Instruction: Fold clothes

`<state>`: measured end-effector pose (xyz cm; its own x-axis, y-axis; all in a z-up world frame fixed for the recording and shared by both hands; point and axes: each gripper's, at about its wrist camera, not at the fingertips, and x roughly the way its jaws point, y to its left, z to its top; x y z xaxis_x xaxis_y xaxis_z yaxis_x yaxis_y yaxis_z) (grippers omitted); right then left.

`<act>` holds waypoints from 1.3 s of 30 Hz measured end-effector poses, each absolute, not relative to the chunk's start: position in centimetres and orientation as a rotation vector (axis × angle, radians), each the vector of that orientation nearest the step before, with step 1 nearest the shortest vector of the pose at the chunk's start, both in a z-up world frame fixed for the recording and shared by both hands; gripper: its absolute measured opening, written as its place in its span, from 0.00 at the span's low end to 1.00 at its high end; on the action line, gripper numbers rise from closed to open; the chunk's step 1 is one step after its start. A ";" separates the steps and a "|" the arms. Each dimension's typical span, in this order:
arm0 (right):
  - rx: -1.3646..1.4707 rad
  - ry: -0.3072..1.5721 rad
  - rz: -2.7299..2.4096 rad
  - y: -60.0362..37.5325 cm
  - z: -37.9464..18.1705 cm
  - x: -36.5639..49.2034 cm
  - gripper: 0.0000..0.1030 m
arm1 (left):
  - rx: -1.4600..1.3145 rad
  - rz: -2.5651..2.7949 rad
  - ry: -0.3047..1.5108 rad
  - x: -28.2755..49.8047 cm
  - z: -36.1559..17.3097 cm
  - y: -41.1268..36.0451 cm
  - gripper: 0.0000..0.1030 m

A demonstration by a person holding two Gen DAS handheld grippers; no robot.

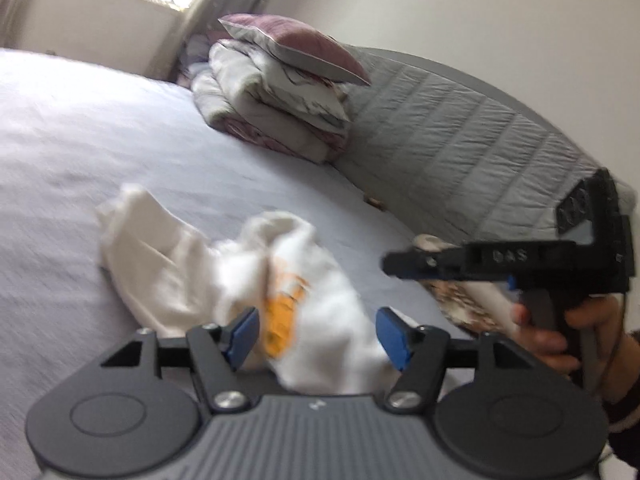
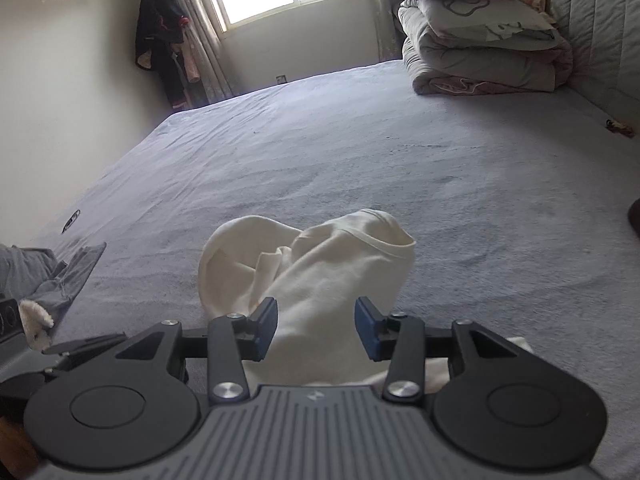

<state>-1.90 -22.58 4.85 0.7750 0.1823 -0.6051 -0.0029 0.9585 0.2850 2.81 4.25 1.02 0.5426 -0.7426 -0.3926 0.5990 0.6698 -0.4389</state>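
A: The fingers (image 1: 244, 338) of the left gripper (image 1: 318, 338) stand wide apart, blue pads facing each other, with nothing pinched between them. The right gripper (image 2: 316, 328) shows the same in its own view: fingers spread, the cloth passing below the gap rather than clamped in it.

B: And the garment?

A: A white shirt (image 1: 224, 276) with an orange print lies crumpled on the bed (image 1: 80, 140), in the lower middle of the left view. In the right view the shirt (image 2: 320, 264) fills the lower centre, one sleeve or hem opening bunched up toward the camera.

B: Why hover spread like that?

A: Probably so each gripper can close on an edge of the cloth; a bunched shirt needs two holds well apart to be pulled flat. That is a judgement, though. The same pose would fit having just let go of it.

B: The right gripper in the left view?

A: It shows at the right edge (image 1: 404, 266), held by a hand (image 1: 556, 332), pointing toward the shirt. From that side angle its opening cannot be read.

B: Anything nearby?

A: Folded quilts with a pillow (image 1: 296, 48) sit at the headboard (image 1: 460, 140), well apart from the shirt, leaving open bed around it.
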 end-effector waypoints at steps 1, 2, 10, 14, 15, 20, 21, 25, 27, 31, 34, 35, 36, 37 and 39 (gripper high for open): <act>0.289 0.669 0.087 -22.6 4.8 -1.7 0.45 | -0.258 -0.770 0.581 3.2 1.1 4.6 0.65; 0.307 0.652 0.080 -22.7 4.7 -1.5 0.45 | -0.262 -0.734 0.583 3.7 0.9 5.0 0.65; 0.424 0.608 0.086 -23.8 1.2 0.5 0.46 | -0.214 -0.528 0.648 7.2 -1.7 5.3 0.65; 0.403 0.680 0.121 -24.2 -0.8 1.5 0.46 | -0.219 -0.476 0.672 8.7 -2.9 4.6 0.65; 0.401 0.679 0.132 -24.3 -1.0 1.5 0.46 | -0.230 -0.465 0.677 9.1 -3.3 4.4 0.65; 0.491 0.689 0.192 -24.8 -1.1 1.2 0.46 | -0.264 -0.413 0.658 9.3 -3.8 4.2 0.53; 0.511 0.688 0.206 -24.9 -1.1 1.2 0.46 | -0.269 -0.403 0.652 9.2 -3.8 4.2 0.50; 0.533 0.703 0.219 -24.6 -1.3 1.5 0.46 | -0.289 -0.362 0.624 8.9 -3.8 4.2 0.13; 0.534 0.713 0.216 -24.5 -1.6 1.8 0.42 | -0.298 -0.342 0.610 8.7 -3.8 4.3 0.09; 0.502 0.716 0.192 -24.0 -1.9 2.1 0.17 | -0.318 -0.301 0.582 8.3 -3.8 4.3 0.05; 0.445 0.683 0.167 -23.7 -1.3 1.9 0.13 | -0.289 -0.252 0.545 7.4 -2.5 4.5 0.05; 0.428 0.670 0.159 -23.6 -1.1 1.8 0.12 | -0.278 -0.234 0.532 7.1 -2.0 4.6 0.05; 0.414 0.657 0.152 -23.6 -1.0 1.7 0.12 | -0.266 -0.217 0.519 6.7 -1.5 4.6 0.05; 0.400 0.643 0.146 -23.6 -0.8 1.7 0.12 | -0.256 -0.199 0.508 6.4 -1.1 4.8 0.05; 0.358 0.616 0.130 -23.5 -0.5 1.6 0.11 | -0.240 -0.164 0.493 5.8 -0.3 5.3 0.04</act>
